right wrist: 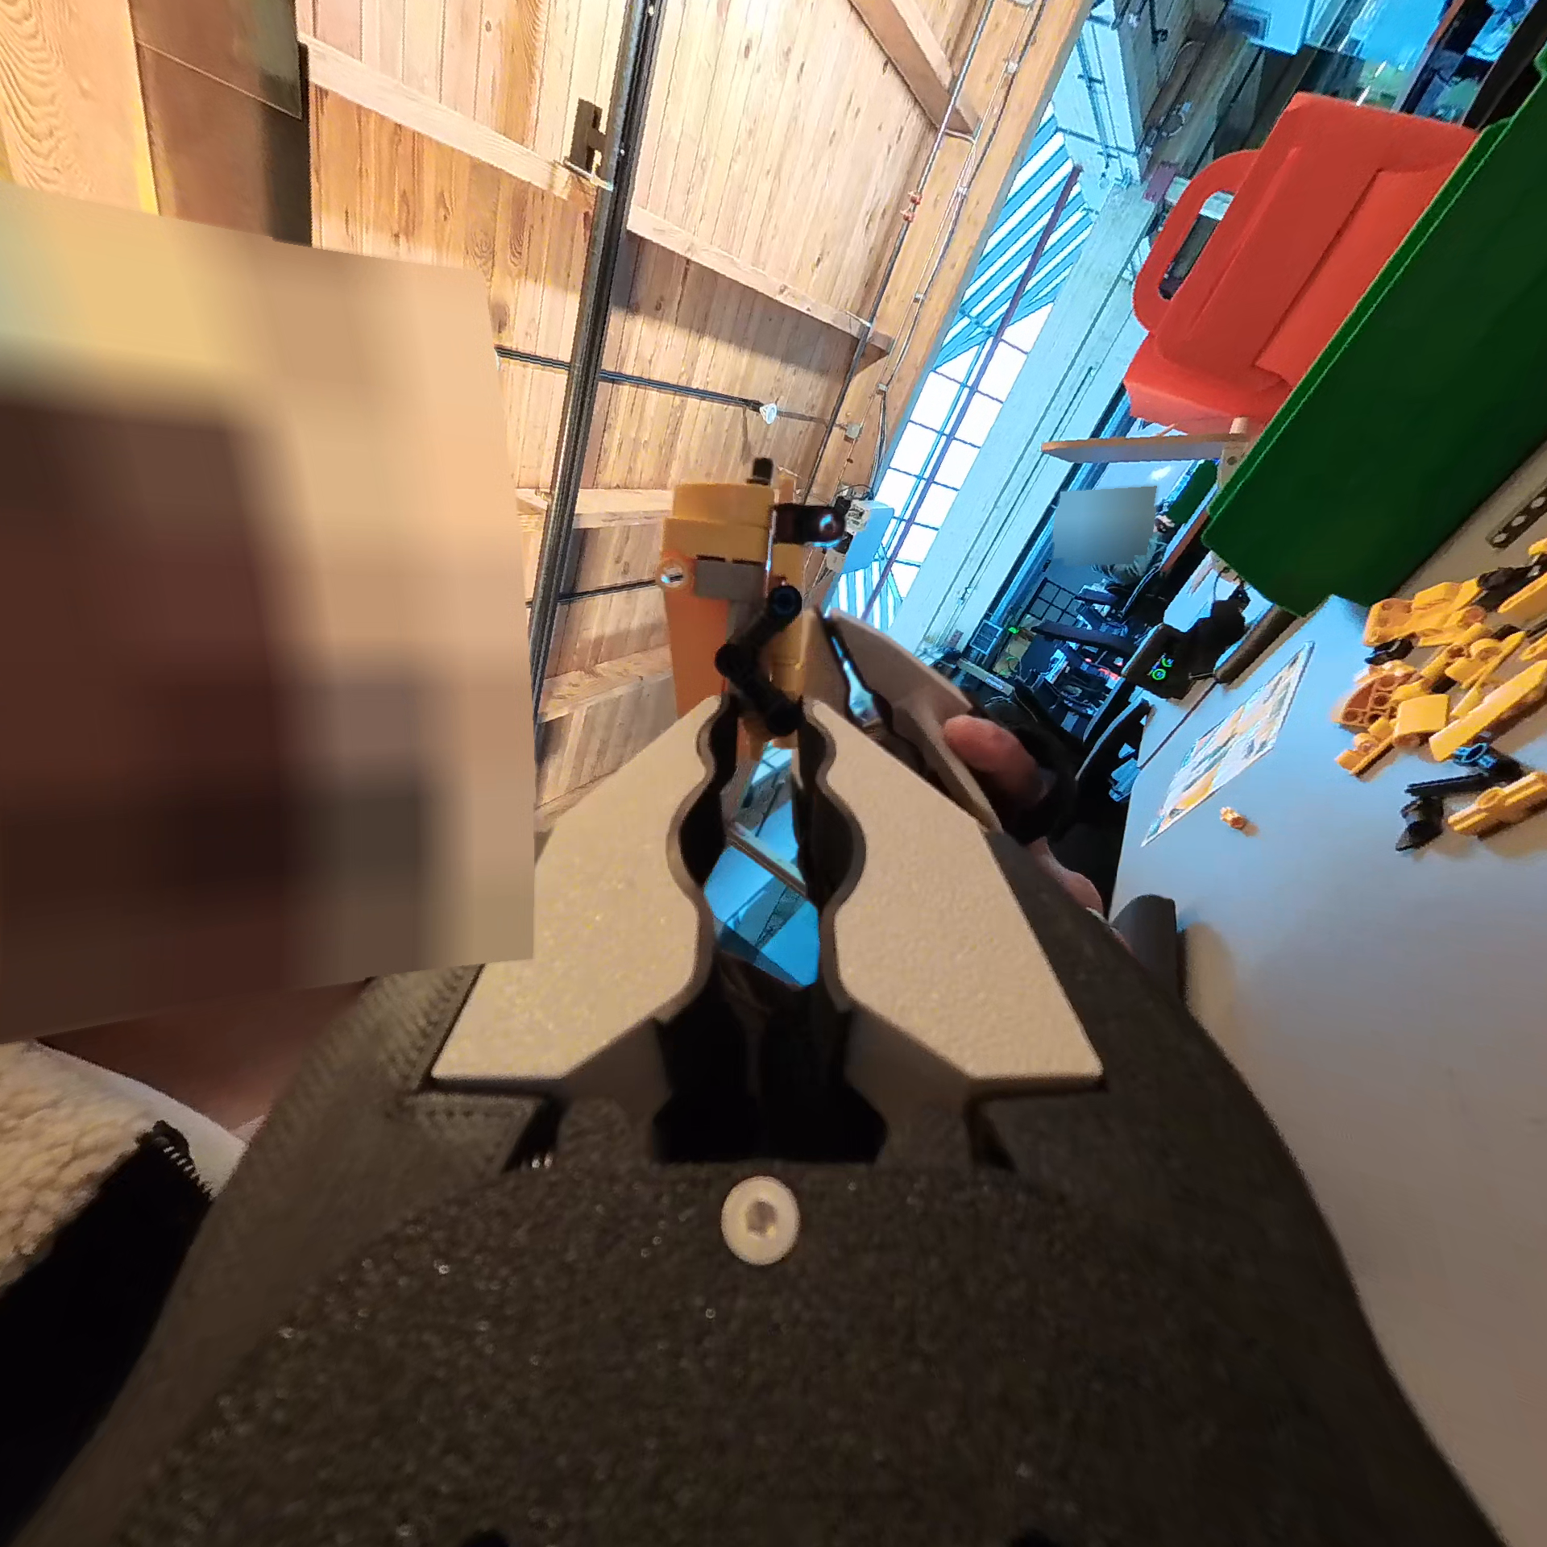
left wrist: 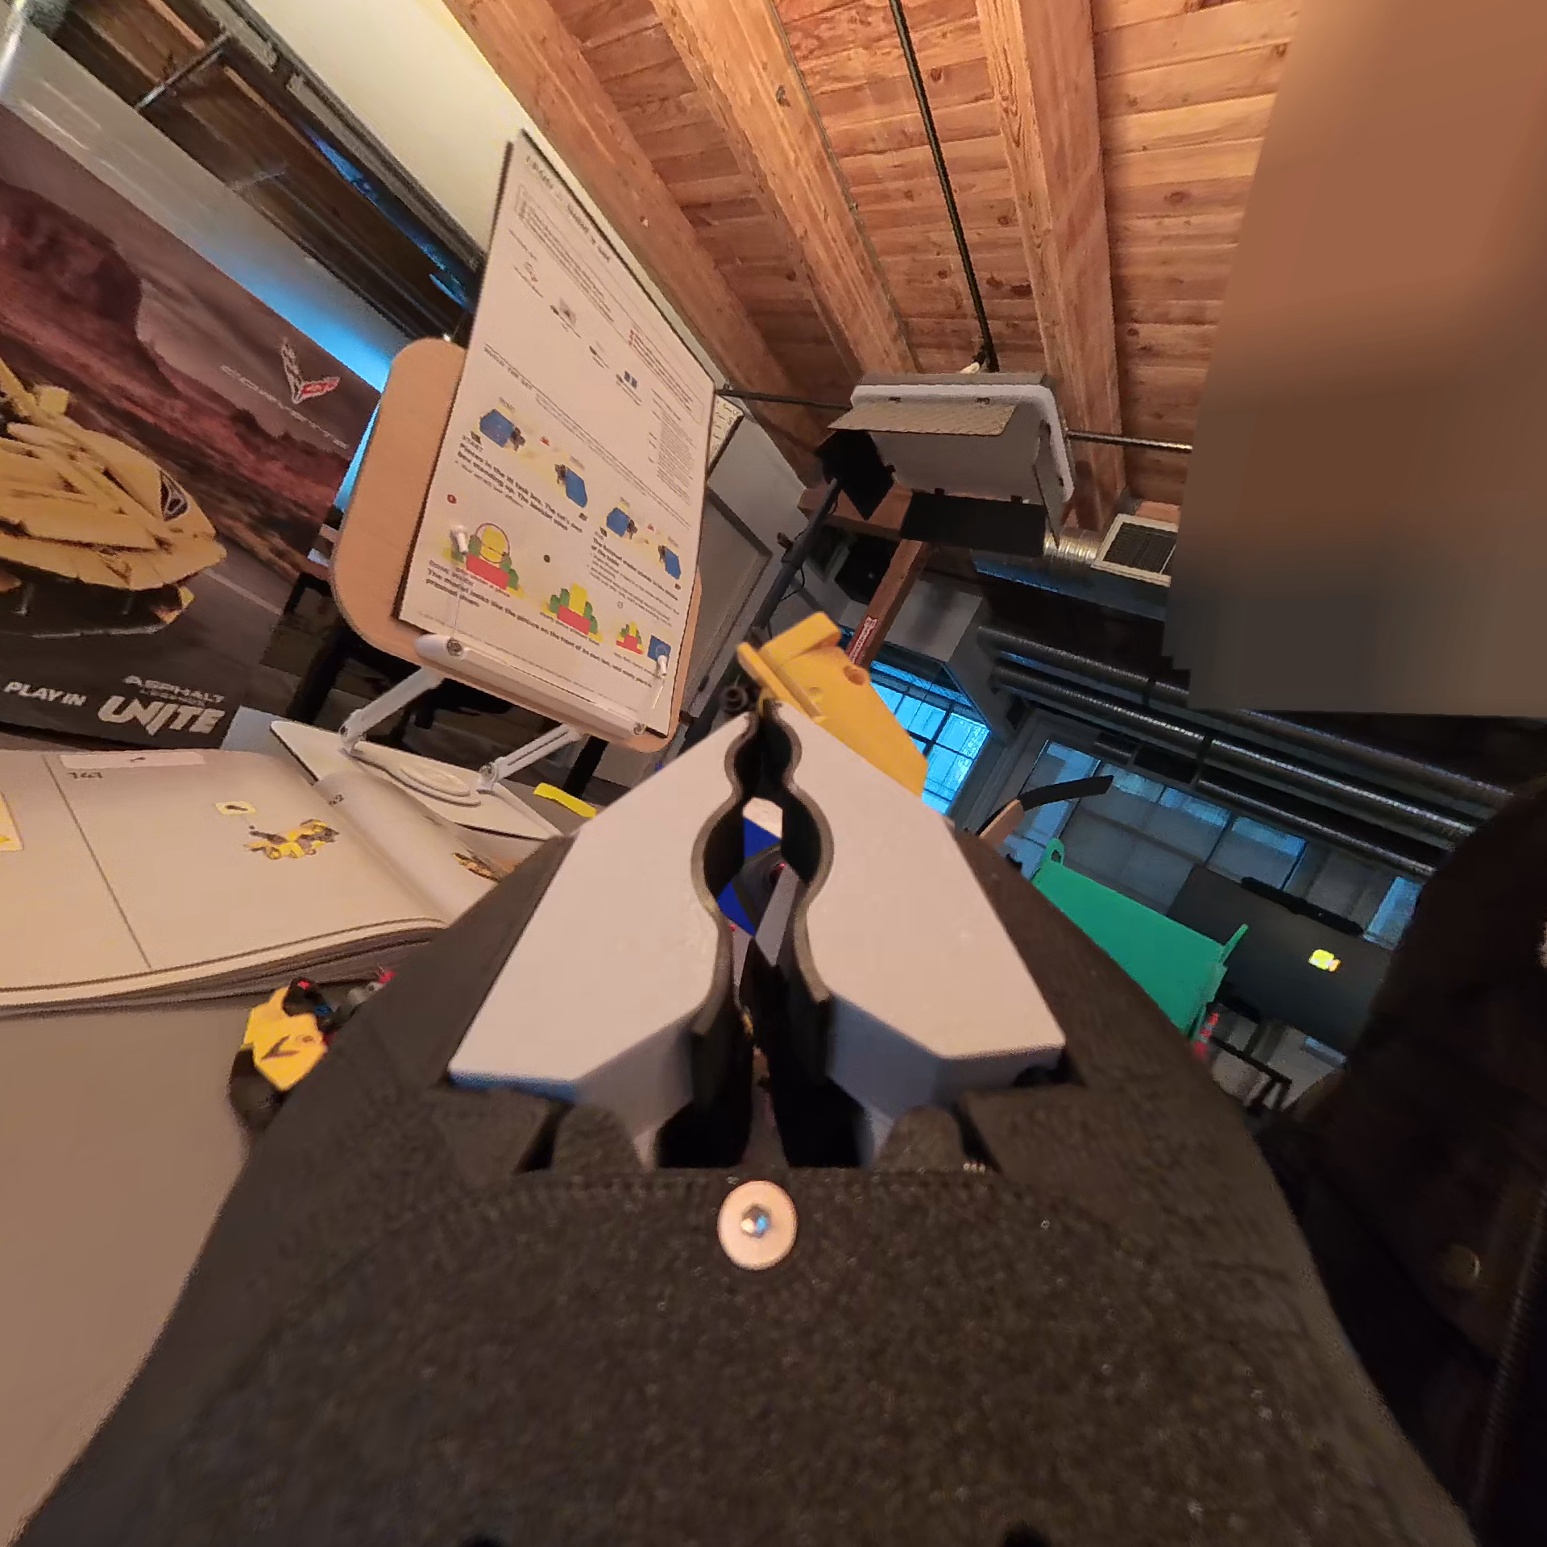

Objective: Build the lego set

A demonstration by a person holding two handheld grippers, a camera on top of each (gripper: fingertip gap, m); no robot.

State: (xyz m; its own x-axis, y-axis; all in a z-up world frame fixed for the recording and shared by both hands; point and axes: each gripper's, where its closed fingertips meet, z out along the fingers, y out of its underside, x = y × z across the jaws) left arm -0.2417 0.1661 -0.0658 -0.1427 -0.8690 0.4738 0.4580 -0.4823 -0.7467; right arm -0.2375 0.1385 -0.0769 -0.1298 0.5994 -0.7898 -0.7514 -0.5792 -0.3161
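Both grippers are raised off the table and meet at one small yellow lego assembly. In the left wrist view my left gripper [left wrist: 763, 727] is shut on the yellow assembly [left wrist: 824, 670], which sticks up past its grey fingertips. In the right wrist view my right gripper [right wrist: 760, 716] is shut on a black connector piece [right wrist: 753, 665] that hangs from the same yellow assembly [right wrist: 724, 536]. The left gripper's fingers [right wrist: 896, 695] and the hand [right wrist: 992, 745] holding it show just to the right. How the black piece joins the assembly is partly hidden.
An open instruction booklet [left wrist: 209, 845], a sheet on a stand [left wrist: 569, 469] and the set's box [left wrist: 125, 469] are to the left. A part-built yellow piece [left wrist: 285, 1038] lies on the table. Loose yellow and black pieces [right wrist: 1457, 695], a leaflet [right wrist: 1230, 745], a green bin [right wrist: 1381, 418] and a red bin [right wrist: 1256, 276] are to the right.
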